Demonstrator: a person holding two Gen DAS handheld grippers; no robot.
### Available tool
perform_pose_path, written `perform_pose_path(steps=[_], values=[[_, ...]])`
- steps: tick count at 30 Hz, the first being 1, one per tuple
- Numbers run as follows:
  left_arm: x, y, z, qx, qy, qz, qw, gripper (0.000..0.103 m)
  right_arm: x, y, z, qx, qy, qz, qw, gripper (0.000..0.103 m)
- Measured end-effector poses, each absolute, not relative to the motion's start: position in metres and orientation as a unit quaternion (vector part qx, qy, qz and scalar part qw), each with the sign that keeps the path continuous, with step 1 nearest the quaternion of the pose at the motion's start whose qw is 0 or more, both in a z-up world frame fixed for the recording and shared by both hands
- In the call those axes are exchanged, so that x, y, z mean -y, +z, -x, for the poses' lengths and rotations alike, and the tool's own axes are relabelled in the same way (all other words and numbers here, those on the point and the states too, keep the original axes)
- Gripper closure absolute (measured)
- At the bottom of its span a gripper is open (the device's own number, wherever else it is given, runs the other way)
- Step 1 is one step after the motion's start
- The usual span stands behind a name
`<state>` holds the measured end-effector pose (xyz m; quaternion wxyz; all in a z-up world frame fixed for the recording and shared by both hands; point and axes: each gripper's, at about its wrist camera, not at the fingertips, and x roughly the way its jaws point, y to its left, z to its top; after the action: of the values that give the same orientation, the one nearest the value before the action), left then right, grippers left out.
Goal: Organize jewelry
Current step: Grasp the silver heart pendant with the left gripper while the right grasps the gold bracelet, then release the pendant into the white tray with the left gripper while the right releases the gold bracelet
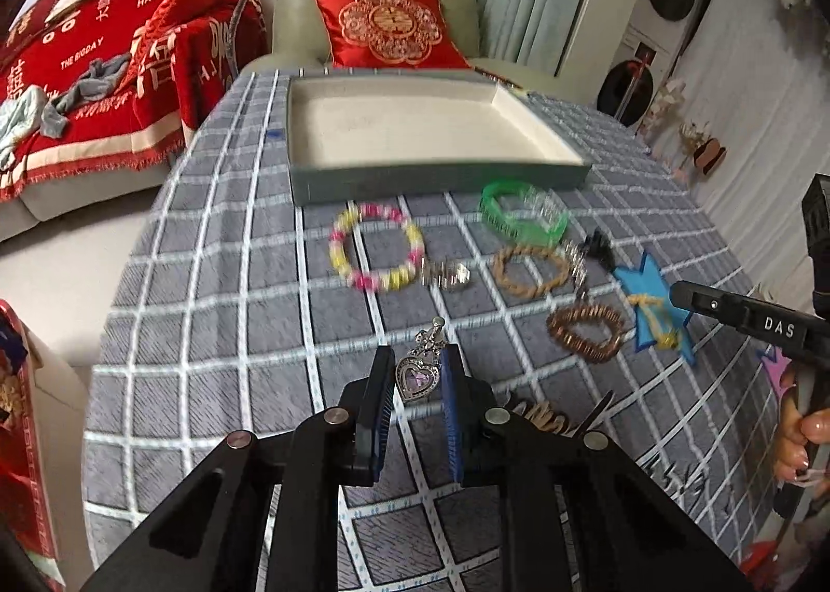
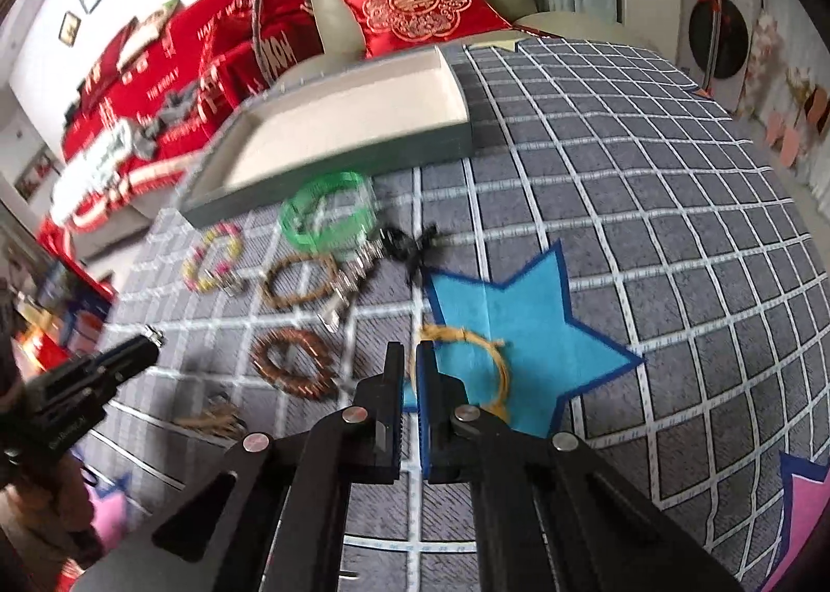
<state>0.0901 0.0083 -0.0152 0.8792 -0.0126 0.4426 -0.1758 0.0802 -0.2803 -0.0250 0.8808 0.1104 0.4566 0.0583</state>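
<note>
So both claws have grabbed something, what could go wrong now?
The heart pendant sits in the left gripper held only by its edges, so it might slip out on the way to the tray. The right gripper pinches just the thin yellow bangle, which could swing or twist loose. The tray's wall might also snag dangling pieces.

From my left claw's camera, the coiled tan piece (image 1: 542, 416) is half hidden behind my own finger, so I can't tell what it is. From my right claw's camera, the yellow ring (image 2: 469, 358) runs behind my fingertip, and the green bracelet (image 2: 324, 213) and tray (image 2: 332, 151) are smeared by blur.
</note>
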Motion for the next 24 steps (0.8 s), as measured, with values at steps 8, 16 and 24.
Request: perform_pose_path(steps=[8, 16, 24], values=[[-0.010, 0.034, -0.127, -0.418, -0.183, 0.035, 0.889, 0.070, 0.283, 0.018, -0.117, -0.436, 0.107, -0.155, 0.880, 0.098], [0.008, 0.059, -0.201, -0.390, -0.176, 0.028, 0.904, 0.070, 0.280, 0.048, -0.190, -0.427, 0.129, -0.166, 0.880, 0.098], [0.013, 0.039, -0.239, -0.402, -0.160, 0.018, 0.901, 0.070, 0.273, 0.026, -0.209, -0.471, 0.117, -0.104, 0.868, 0.093]])
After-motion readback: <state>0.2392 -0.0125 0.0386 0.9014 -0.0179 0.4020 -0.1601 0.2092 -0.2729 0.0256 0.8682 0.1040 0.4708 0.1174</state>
